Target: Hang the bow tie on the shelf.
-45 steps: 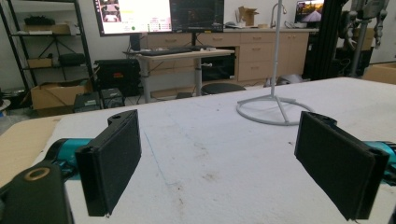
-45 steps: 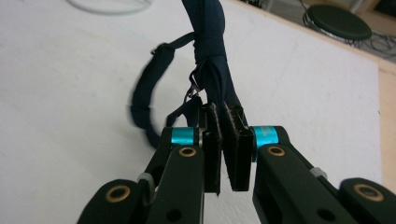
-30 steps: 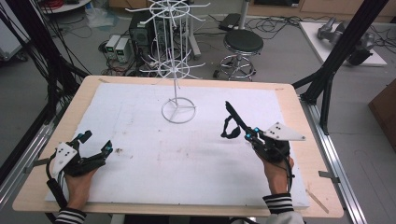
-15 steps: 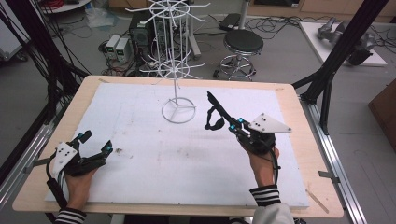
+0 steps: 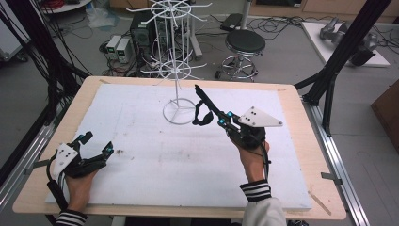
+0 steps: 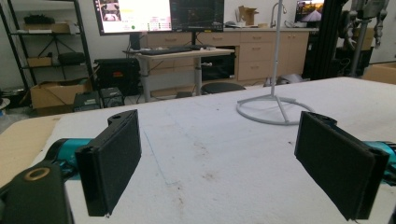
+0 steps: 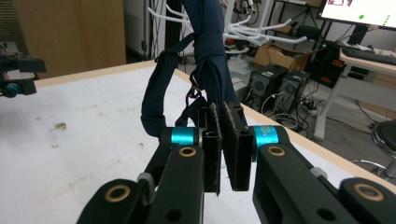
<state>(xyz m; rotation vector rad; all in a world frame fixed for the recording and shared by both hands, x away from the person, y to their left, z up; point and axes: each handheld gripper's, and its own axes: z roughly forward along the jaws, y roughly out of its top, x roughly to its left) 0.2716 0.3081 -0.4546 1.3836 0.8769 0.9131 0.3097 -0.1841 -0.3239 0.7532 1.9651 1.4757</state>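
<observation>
My right gripper (image 5: 223, 118) (image 7: 223, 144) is shut on a long dark navy rolled fabric item (image 5: 206, 100) (image 7: 210, 70) with a strap loop (image 5: 201, 118) (image 7: 156, 93) hanging from it. The item points up and left, and its tip comes close to the pole of a white wire hook rack (image 5: 176, 70) (image 7: 252, 32). The rack's ring base (image 5: 179, 113) (image 6: 273, 109) stands on the white mat. My left gripper (image 5: 98, 142) (image 6: 217, 163) rests low at the near left of the table, open with nothing between its pads.
A white mat (image 5: 155, 160) covers most of the wooden table (image 5: 310, 141). Beyond the far edge a round stool (image 5: 244, 44) and computer boxes (image 5: 120, 47) stand on the floor. Black frame posts (image 5: 346, 52) rise at the table's right and left.
My right gripper has carried the navy item left and forward, from the right side of the mat to just beside the rack. The left gripper has stayed put.
</observation>
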